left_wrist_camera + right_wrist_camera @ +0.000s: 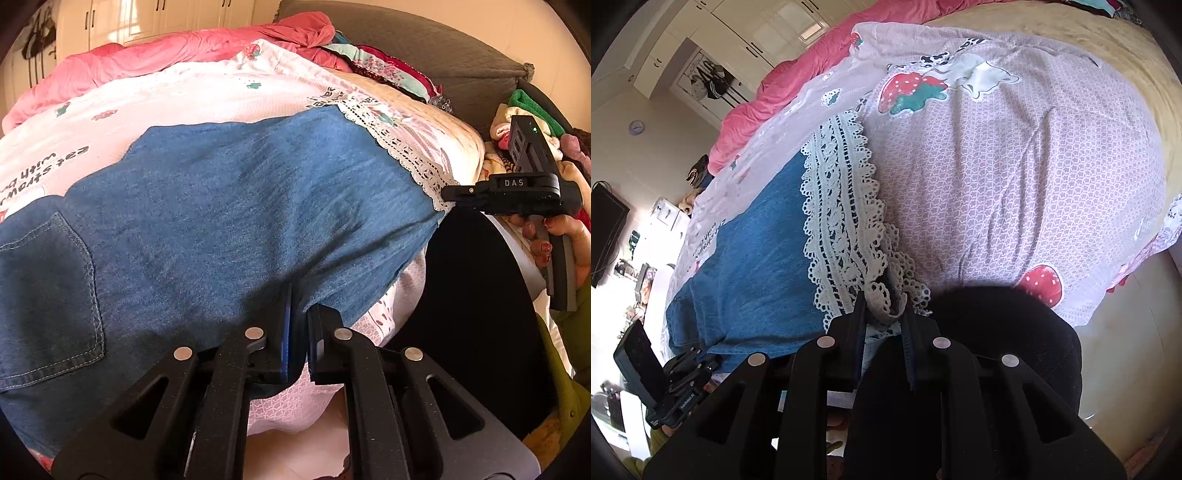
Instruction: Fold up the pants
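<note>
Nearest the lens, the left gripper (299,332), black plastic with four round silver rivets across its linkage, had its two jaws pinched together on the near edge of the pants (229,206). One pair of pants, blue denim with a soft brushed nap, lay spread flat across the bed, a single stitched patch pocket (48,295) showing at the left and a band of white openwork lace trim (842,218) with scalloped edges sewn along the hem at the right. Under them lay one bedsheet (1015,177), pale pink-white with a fine lattice print, strawberry figures and some lettering. Beyond it, one rumpled pink quilt (122,61) ran along the far side; a tan blanket (1071,40) covered the far corner; a grey cushion (424,48) stood behind, with a heap of mixed clothing (376,64) against it. The right gripper (884,306), same black make, was nipped on a curl of the lace at the hem corner, jaws narrowly apart around the fabric. A hand (557,236) with red-painted nails gripped its handle.
</note>
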The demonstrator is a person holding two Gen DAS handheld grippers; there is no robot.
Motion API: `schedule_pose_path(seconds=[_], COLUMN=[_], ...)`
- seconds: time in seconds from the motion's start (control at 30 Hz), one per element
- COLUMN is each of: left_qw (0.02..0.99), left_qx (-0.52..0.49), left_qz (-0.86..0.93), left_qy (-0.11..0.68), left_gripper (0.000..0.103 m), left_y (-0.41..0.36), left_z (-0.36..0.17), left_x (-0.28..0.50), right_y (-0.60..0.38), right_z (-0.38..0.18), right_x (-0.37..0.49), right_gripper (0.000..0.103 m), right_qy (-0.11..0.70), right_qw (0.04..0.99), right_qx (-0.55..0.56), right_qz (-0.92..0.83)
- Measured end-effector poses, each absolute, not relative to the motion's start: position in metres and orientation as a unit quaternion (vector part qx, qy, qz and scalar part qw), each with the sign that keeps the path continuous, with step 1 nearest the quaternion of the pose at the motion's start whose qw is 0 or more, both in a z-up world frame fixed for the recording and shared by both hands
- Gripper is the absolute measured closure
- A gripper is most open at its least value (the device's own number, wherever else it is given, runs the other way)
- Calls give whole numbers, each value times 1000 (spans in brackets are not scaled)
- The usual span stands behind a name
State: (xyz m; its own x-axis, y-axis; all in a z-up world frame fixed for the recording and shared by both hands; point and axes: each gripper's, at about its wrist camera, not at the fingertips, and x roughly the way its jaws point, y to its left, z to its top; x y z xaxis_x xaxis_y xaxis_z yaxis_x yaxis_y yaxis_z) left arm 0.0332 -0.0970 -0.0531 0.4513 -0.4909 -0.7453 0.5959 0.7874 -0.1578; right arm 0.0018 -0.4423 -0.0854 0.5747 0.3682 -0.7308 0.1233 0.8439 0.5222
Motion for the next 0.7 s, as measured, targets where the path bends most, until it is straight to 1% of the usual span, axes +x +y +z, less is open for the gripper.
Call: schedule_pose_path(seconds=[0.03, 0.07, 0.1, 0.2, 0.27, 0.33, 0.4, 0.5, 0.57, 0.63, 0.67, 0.7], left_qw=[850, 850, 849, 848, 848, 847, 847, 848, 852, 871, 881, 896], left_qx=[64, 63, 63, 65, 70, 69, 67, 61, 51, 49, 48, 46], left_qz=[-320, -320, -321, -322, -321, -323, -322, -318, -314, -293, -279, -251], left_qy=[414, 414, 414, 416, 415, 416, 418, 418, 415, 392, 379, 363], left_gripper=[100, 100, 100, 100, 98, 89, 85, 83, 79, 66, 63, 59], left_y=[-97, -97, -97, -97, -98, -98, -97, -91, -83, -69, -61, -46], left_z=[-53, -53, -53, -53, -52, -50, -50, -46, -40, -25, -17, -5], left_x=[32, 32, 32, 32, 30, 28, 24, 18, 14, 9, 8, 9], right_y=[-443, -444, -445, -452, -442, -425, -402, -360, -334, -322, -318, -316], right_z=[-82, -78, -73, -56, -43, -37, -35, -39, -51, -69, -81, -87], right_x=[0, -1, -3, -10, -13, -9, -4, 9, 18, 24, 26, 24], right_gripper=[77, 73, 65, 64, 63, 63, 59, 59, 59, 57, 56, 56], right_qy=[454, 453, 450, 421, 405, 398, 401, 415, 438, 472, 487, 479], right_qw=[849, 854, 861, 881, 895, 897, 893, 886, 875, 862, 855, 860], right_qx=[262, 248, 236, 213, 180, 169, 153, 103, 62, 24, 8, -4], right_qz=[66, 52, 42, 32, 53, 91, 133, 179, 196, 186, 177, 176])
